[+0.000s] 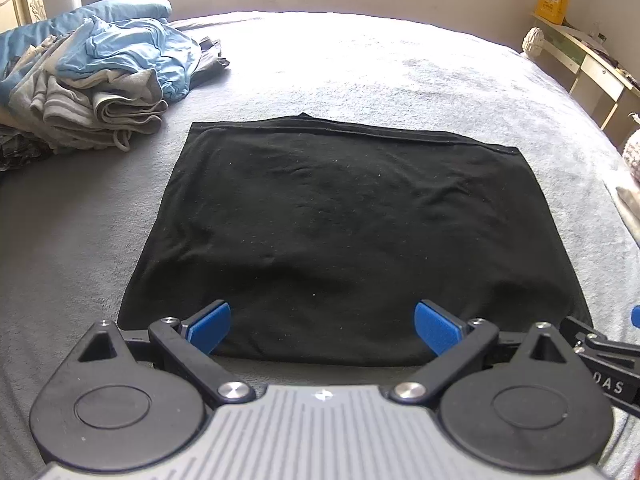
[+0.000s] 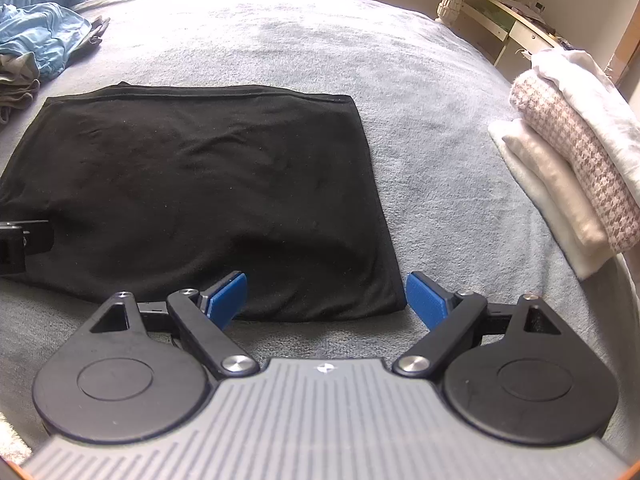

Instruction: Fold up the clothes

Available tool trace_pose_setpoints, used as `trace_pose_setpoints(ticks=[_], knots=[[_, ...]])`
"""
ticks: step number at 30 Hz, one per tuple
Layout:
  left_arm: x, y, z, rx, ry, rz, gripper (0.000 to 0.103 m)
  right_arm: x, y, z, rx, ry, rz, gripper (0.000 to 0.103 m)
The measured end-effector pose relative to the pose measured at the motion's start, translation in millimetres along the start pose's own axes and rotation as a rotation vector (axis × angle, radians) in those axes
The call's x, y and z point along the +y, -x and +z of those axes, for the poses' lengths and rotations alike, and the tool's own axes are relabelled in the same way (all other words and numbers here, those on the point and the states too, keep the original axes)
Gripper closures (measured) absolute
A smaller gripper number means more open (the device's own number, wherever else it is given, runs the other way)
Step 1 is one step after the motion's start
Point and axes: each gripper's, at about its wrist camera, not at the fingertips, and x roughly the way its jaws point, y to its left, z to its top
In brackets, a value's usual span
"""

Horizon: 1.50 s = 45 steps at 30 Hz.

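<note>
The black garment (image 1: 352, 236) lies flat on the grey bed cover (image 1: 380, 68), folded to a rough rectangle, its hemmed far edge toward 12 o'clock and its near edge just in front of both grippers. In the left wrist view the left gripper (image 1: 323, 328) stands over the middle of that near edge, its blue pads (image 1: 210, 326) spread wide, nothing pinched between them. In the right wrist view the right gripper (image 2: 326, 298) sits at the garment's near right corner (image 2: 394, 300), jaws likewise wide, one pad over the cloth and the other over bare cover; whether the pads touch the fabric cannot be told.

Open bed cover runs from the garment's far edge out toward 12 o'clock, and a strip of it lies free along the garment's right side at 2 to 3 o'clock in the right wrist view.

At 10 o'clock in the left wrist view a heap of unfolded clothes (image 1: 100, 80), blue and grey, sits well apart from the garment. At 3 o'clock in the right wrist view a stack of folded clothes (image 2: 568, 160), white and checked, lies near the bed's edge. A desk (image 2: 508, 24) stands beyond the bed at 1 o'clock.
</note>
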Motion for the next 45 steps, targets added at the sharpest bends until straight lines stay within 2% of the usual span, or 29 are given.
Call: trace_pose_setpoints(ticks=[8,12,15,18,21,26,29,33,35,38,43,45], knots=[[10.7,-0.4,3.6,0.022,0.011,-0.052,0.004,-4.3,5.1,-0.6,-0.034,-0.008,0.059,0.016],[32.4,4.9,22.5,-0.02,0.024,-0.026,0.004,-2.2,7.0,1.3,-0.055,-0.009,0.096,0.016],[54.9,6.2,34.6,-0.04,0.021,0.03,0.002,6.4,10.9,5.3,-0.09,0.013,0.137,0.016],[78.4,6.2,45.3,-0.05,0.015,0.092,0.001,23.5,15.5,10.7,-0.14,0.061,0.219,0.016],[102.0,2.9,51.4,-0.026,0.016,0.155,0.001,47.5,17.9,19.4,-0.178,0.128,0.305,0.014],[149.8,3.2,53.4,-0.002,0.081,0.228,0.001,98.9,21.1,37.7,-0.225,0.262,0.451,0.014],[179.2,2.0,49.9,0.013,0.138,0.245,0.001,133.7,22.8,43.9,-0.237,0.345,0.536,0.014],[210.0,-2.3,40.1,0.03,0.211,0.234,0.002,184.5,24.1,42.7,-0.204,0.455,0.622,0.014],[221.3,-6.6,34.5,0.04,0.236,0.213,0.003,208.7,23.0,37.1,-0.193,0.515,0.656,0.014],[236.2,-15.0,27.4,0.064,0.273,0.171,0.012,243.4,21.4,24.8,-0.189,0.618,0.67,0.014],[259.5,-27.1,20.4,0.095,0.331,0.09,0.032,283.9,18.8,12.2,-0.181,0.731,0.649,0.016],[268.4,-32.3,20.9,0.101,0.349,0.054,0.041,297.5,17.0,11.4,-0.181,0.766,0.636,0.023]])
